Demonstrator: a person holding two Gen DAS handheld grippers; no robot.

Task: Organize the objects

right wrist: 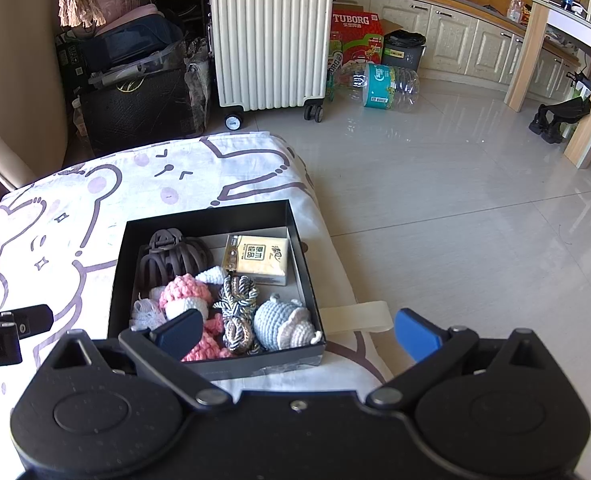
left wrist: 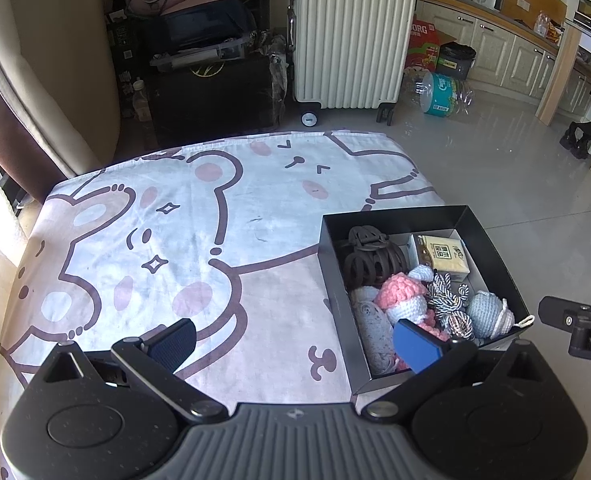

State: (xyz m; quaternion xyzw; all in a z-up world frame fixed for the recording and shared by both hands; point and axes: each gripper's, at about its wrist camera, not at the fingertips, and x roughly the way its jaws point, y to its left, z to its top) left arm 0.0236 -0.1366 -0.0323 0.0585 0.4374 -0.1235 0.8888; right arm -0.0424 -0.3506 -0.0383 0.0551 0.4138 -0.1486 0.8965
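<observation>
Cartoon-bear printed cloth [left wrist: 175, 220] beside the black cardboard box [right wrist: 211, 216] lies bare; everything sits inside, so sorting looks done. Left gripper [left wrist: 295, 340] and right gripper [right wrist: 295, 330] gape wide, empty.

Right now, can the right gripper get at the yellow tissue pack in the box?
Probably yes. The right gripper is open and empty above the black box, which has no lid. The tissue pack lies uncovered in the far corner, beside the hair claw.
</observation>
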